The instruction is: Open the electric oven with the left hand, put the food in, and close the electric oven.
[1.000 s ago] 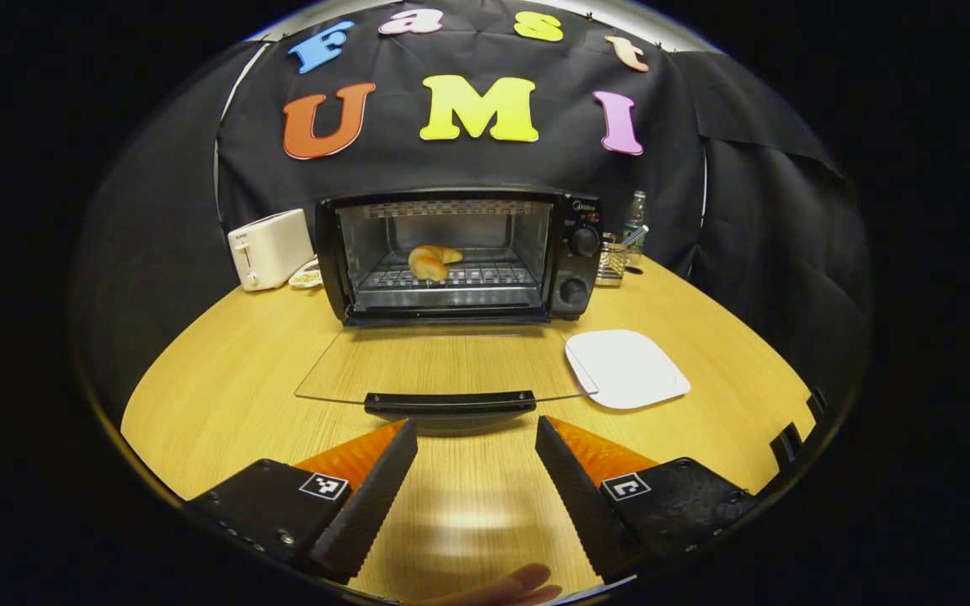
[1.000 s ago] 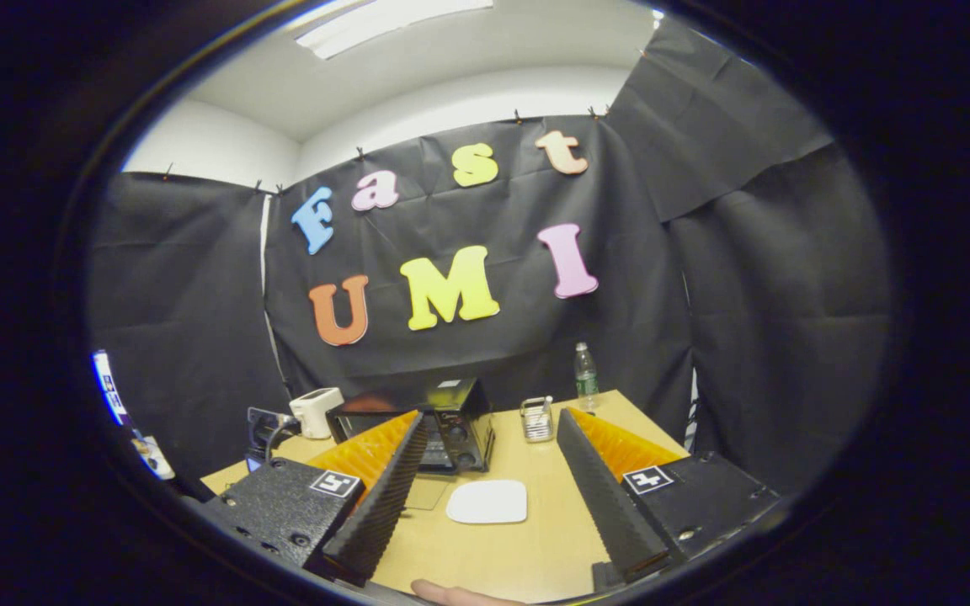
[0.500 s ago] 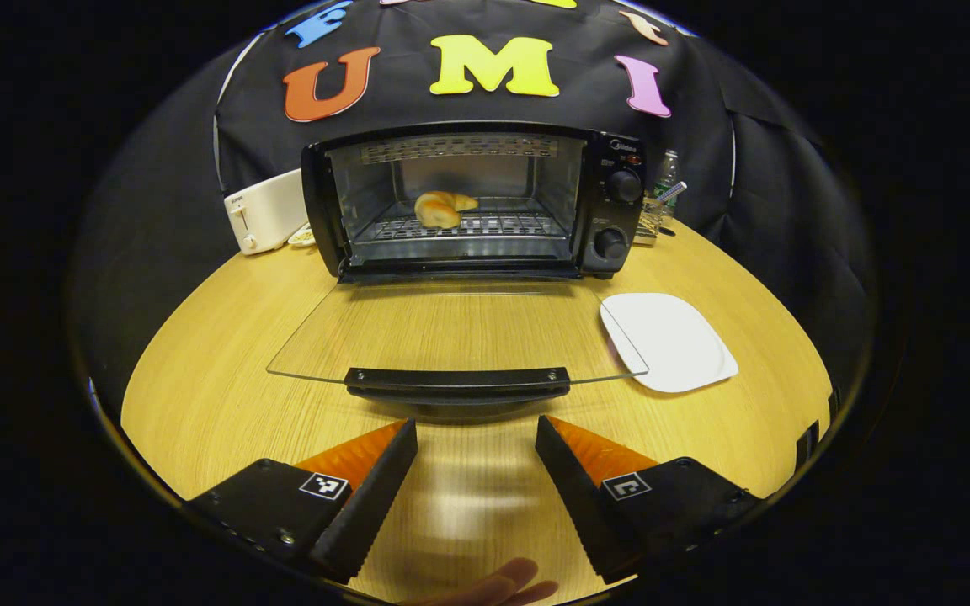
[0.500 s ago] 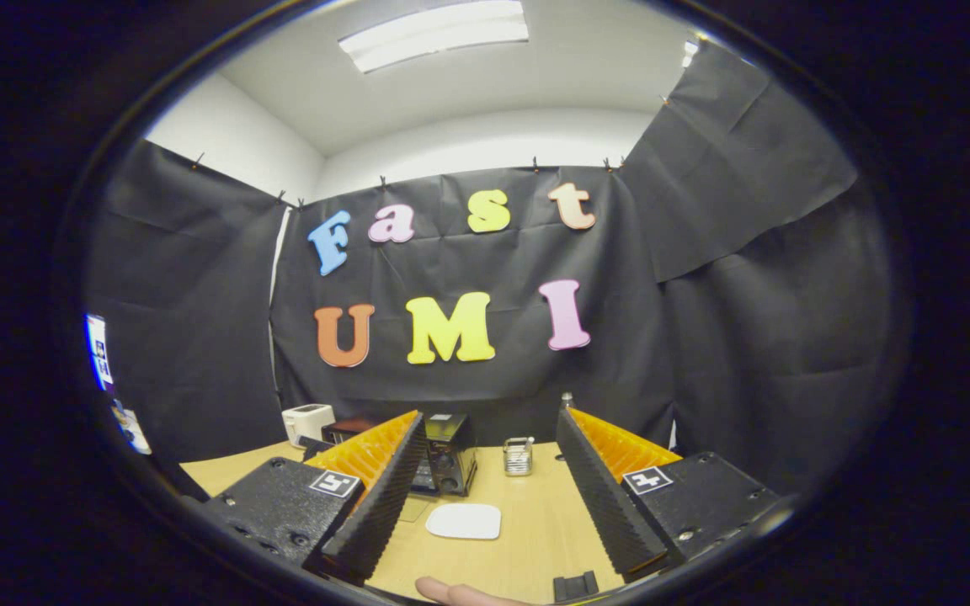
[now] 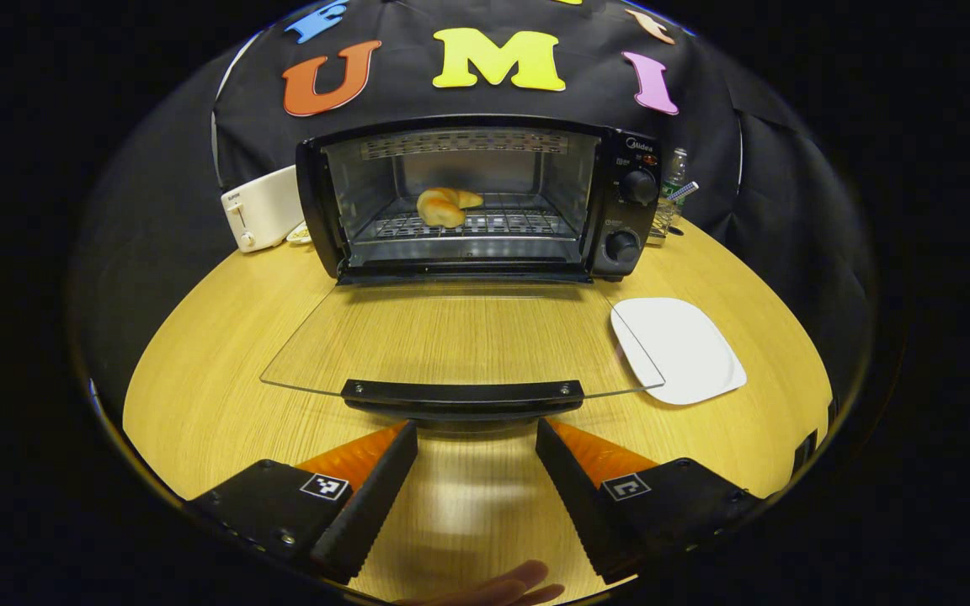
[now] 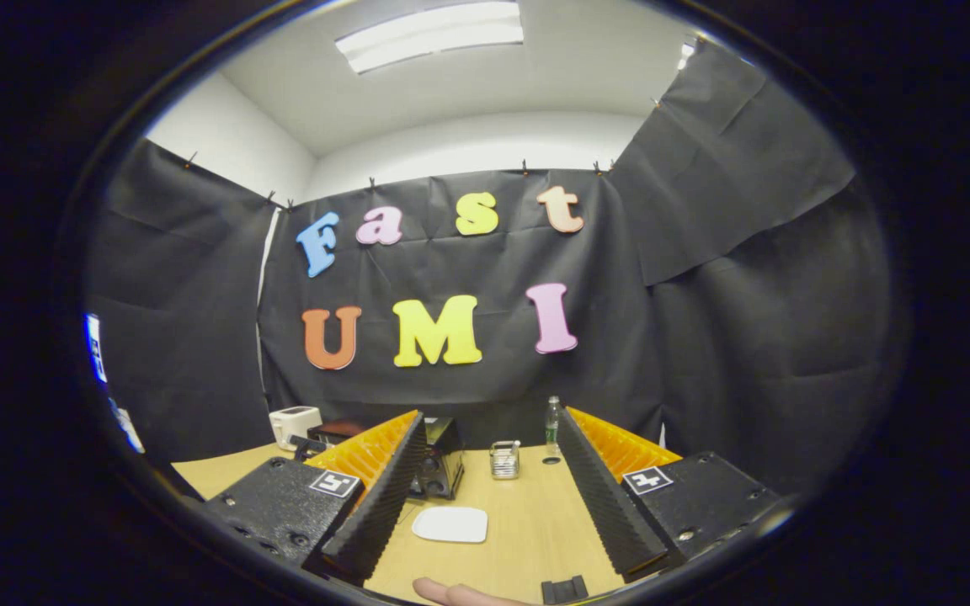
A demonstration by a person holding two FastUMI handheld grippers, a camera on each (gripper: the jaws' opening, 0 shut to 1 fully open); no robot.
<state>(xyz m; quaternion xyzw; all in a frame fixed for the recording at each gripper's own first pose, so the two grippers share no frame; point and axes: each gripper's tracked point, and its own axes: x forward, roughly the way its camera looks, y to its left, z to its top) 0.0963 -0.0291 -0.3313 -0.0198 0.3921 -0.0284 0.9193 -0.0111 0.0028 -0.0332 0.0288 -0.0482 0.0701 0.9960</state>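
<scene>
On the wooden tabletop (image 5: 199, 370), from left to right in the left gripper view, stand a white toaster (image 5: 262, 207), the electric oven (image 5: 477, 198) and an empty white plate (image 5: 675, 350). The oven's glass door (image 5: 460, 337) lies folded fully down, flat toward the camera, with its black handle (image 5: 461, 394) at the near edge. Inside, a croissant (image 5: 445, 206) rests on the wire rack (image 5: 485, 225), toward the left of the chamber. Judging by this, opening and loading look done, and only closing the door is left.

The left claw (image 5: 475, 433) is spread wide and holds nothing; its tips sit just short of the door handle, one to either side of its middle, and I cannot tell whether they touch it. To shut the oven it would likely need to get under or onto that handle and swing the door up.

In the right gripper view the right claw (image 6: 492, 425) is also wide apart and empty, raised above the tabletop and pointing toward the booth's back wall, well away from the oven. A fingertip (image 6: 451, 592) of the holding hand shows at the bottom edge.
</scene>
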